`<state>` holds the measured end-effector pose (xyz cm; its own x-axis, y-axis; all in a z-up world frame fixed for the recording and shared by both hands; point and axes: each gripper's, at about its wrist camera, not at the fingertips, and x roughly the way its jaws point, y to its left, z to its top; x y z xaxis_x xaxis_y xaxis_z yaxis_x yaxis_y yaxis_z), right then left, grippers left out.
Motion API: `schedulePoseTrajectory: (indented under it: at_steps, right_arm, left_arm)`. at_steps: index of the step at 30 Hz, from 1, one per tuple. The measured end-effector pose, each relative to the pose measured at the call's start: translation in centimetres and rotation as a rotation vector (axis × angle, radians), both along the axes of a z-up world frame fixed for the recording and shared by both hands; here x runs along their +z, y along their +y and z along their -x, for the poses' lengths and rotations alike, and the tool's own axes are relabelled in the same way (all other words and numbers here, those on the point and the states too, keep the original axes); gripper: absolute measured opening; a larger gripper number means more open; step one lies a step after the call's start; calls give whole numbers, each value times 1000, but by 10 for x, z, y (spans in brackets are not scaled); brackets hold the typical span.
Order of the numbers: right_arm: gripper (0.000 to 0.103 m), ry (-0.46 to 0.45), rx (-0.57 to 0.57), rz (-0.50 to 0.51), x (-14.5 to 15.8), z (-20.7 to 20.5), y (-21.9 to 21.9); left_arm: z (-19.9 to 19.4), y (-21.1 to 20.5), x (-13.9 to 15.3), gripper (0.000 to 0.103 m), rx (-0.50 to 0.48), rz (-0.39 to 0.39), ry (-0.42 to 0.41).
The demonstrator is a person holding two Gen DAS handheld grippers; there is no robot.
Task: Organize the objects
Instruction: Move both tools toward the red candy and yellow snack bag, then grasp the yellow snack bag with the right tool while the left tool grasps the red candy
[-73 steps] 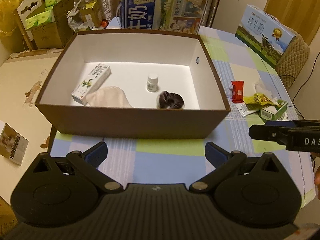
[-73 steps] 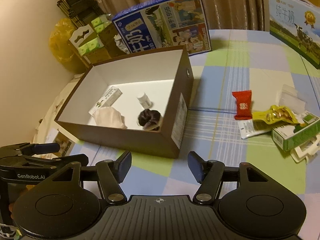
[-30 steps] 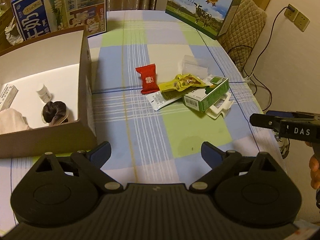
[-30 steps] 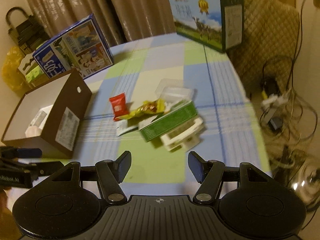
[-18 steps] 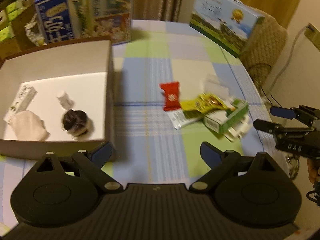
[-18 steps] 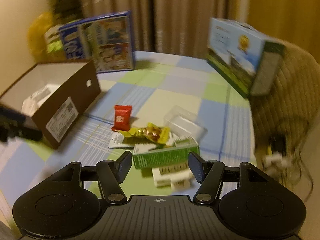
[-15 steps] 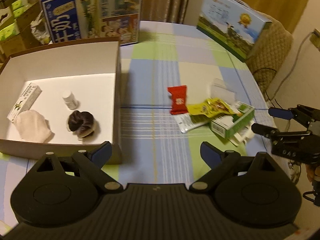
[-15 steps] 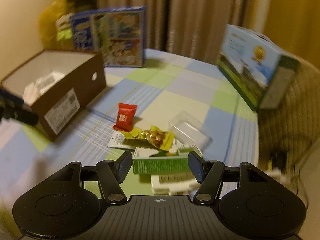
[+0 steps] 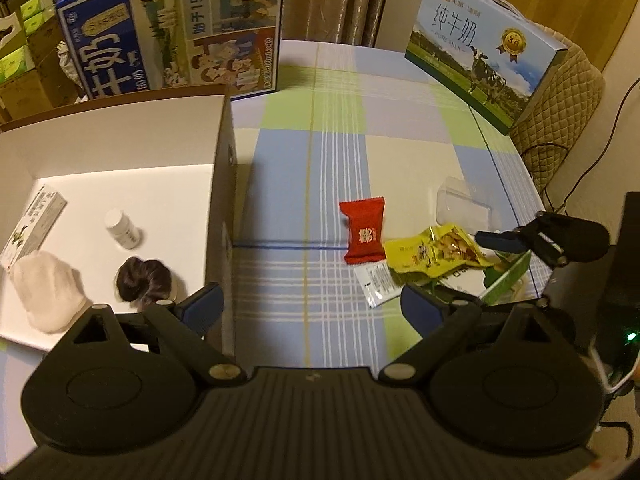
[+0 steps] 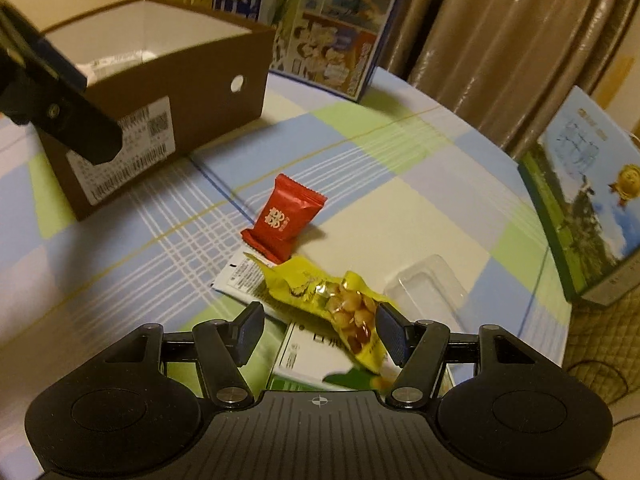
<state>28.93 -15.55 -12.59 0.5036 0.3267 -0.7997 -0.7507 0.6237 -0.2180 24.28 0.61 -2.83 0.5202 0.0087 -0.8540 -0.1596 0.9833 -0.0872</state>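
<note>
I judge the sorting to be partly done. The brown box point(image 9: 224, 184) already holds four things: a small carton point(image 9: 34, 220) against its far-left side, a white bottle point(image 9: 122, 229), a dark scrunchie point(image 9: 144, 280) near the right wall and a pale cloth point(image 9: 48, 290) at the front.

What is left sits in a loose heap on the checked tablecloth point(image 9: 312, 168), well apart from the box. The red sachet point(image 10: 285, 218) lies nearest the box, its lower corner overlapping a white flat packet point(image 10: 240, 278). The yellow peanut bag point(image 10: 328, 306) lies across that packet and on top of a green-and-white carton point(image 10: 308, 360), and a clear plastic tray point(image 10: 426, 286) sits just beside the heap on the far side. So I count five pieces still out (there may be something more under the carton, I cannot tell).

My right gripper point(image 10: 320, 334) is low over the heap, jaws spread wide, with the peanut bag lying between the fingers but not pinched. My left gripper point(image 9: 310, 304) hangs above the table by the box's right wall, jaws also spread and holding nothing.

I reckon the peanut bag is the next piece to go, since it lies on top.
</note>
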Motion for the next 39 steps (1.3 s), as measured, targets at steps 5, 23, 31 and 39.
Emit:
schedulePoseTrajectory:
  at_steps: [5,23,31,39]
  right_arm:
    - [51,17,2,4,-12,-17,5]
    - [0,15,-120,-260,24,-35,-39]
    - [0,38,-263,-443,62,-42,-69]
    - [0,45,-441,-510,77,-47,-107]
  left_arm:
    - [-15,-3,-8,93,-8,4,21]
    - [-52,-27,-31,93,-86,-33,68]
    - [-73,-41,-55,89,-105,-56,98]
    - [-99,-47,-77,80,-109,-71,104]
